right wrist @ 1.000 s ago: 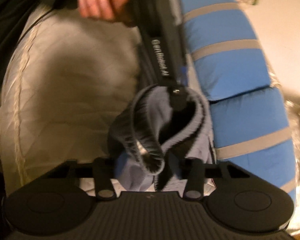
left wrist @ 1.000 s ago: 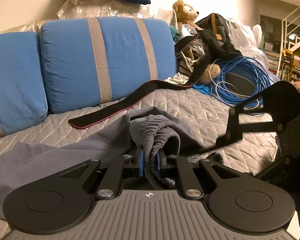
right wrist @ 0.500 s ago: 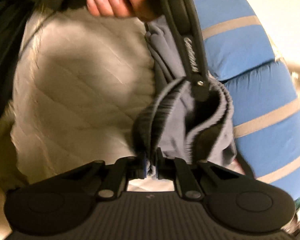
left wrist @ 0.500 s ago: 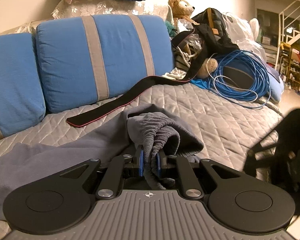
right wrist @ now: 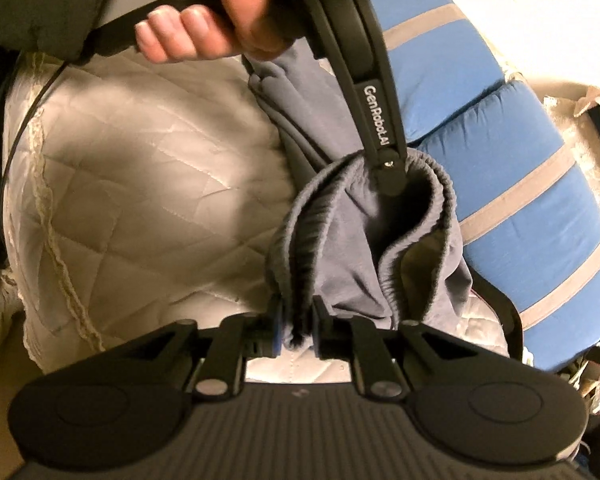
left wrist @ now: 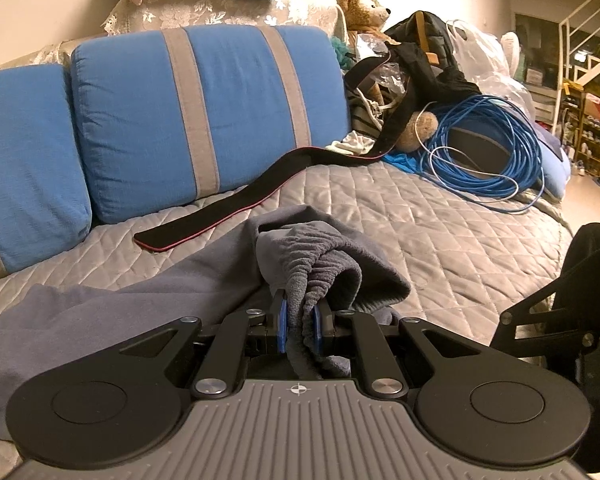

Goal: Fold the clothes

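Observation:
A grey fleece garment (left wrist: 332,252) with a ribbed elastic waistband lies bunched on the quilted sofa cover (left wrist: 440,232). My left gripper (left wrist: 300,320) is shut on a fold of that waistband. In the right wrist view the same garment (right wrist: 340,280) hangs from the left gripper's finger (right wrist: 388,172), with a hand (right wrist: 204,36) on its handle. My right gripper (right wrist: 296,328) has the waistband's near edge between its jaws. They are opening, and the pads stand a little off the cloth. In the left wrist view the right gripper's body (left wrist: 560,320) shows at the right edge.
Blue cushions with grey stripes (left wrist: 204,120) line the sofa back. A long black strap (left wrist: 236,212) lies across the seat. A coil of blue cable (left wrist: 496,152), a teddy bear (left wrist: 364,4), bags and a plastic sack (left wrist: 480,56) fill the far right end.
The right gripper rolled and sank toward the garment, closed on the waistband's edge, then widened again. The left gripper kept still with its grip on the cloth.

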`<state>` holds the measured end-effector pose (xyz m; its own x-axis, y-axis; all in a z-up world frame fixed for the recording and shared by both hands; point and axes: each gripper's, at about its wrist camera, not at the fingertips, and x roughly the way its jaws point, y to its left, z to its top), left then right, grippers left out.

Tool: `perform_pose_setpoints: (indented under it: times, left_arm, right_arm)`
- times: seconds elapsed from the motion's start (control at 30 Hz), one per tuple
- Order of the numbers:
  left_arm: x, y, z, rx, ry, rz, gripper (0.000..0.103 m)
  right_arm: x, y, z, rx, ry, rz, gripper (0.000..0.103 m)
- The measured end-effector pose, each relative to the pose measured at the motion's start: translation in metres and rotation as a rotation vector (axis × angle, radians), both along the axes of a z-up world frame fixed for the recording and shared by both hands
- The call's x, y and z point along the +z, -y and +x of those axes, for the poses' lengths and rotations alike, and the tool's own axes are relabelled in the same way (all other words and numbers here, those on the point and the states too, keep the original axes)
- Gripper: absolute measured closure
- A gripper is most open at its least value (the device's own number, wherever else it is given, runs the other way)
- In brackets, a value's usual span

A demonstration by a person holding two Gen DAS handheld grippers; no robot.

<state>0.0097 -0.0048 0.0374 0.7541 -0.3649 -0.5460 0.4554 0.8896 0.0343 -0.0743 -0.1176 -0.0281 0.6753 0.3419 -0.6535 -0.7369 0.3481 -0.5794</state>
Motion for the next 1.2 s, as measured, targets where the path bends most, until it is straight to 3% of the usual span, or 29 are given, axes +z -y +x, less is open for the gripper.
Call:
perform_pose_setpoints:
  times: [0.13, 0.2, 0.37, 0.73, 0.93, 1.2]
  left_arm:
    - [-0.001, 0.0, 0.0, 0.002, 0.003, 0.01, 0.091]
    - [-0.001, 0.001, 0.0, 0.003, 0.005, 0.015, 0.089]
    - [-0.003, 0.009, 0.002, 0.014, 0.02, 0.04, 0.087]
    - [-0.005, 0.03, 0.021, 0.096, 0.115, 0.126, 0.081]
    - [0.001, 0.021, 0.037, 0.15, 0.108, 0.052, 0.081]
    - [0.007, -0.014, 0.057, 0.252, 0.014, -0.149, 0.082]
  right_arm:
    - [-0.007, -0.004, 0.006, -0.022, 0.004, -0.001, 0.074]
    - [-0.007, -0.005, 0.007, -0.046, -0.029, 0.032, 0.092]
    - [-0.008, -0.008, 0.002, -0.063, -0.114, 0.118, 0.095]
    - [-0.016, -0.009, -0.012, -0.006, -0.125, 0.138, 0.096]
    - [-0.019, -0.006, -0.013, 0.005, -0.124, 0.152, 0.096]
    - [-0.022, -0.005, -0.015, 0.01, -0.131, 0.162, 0.096]
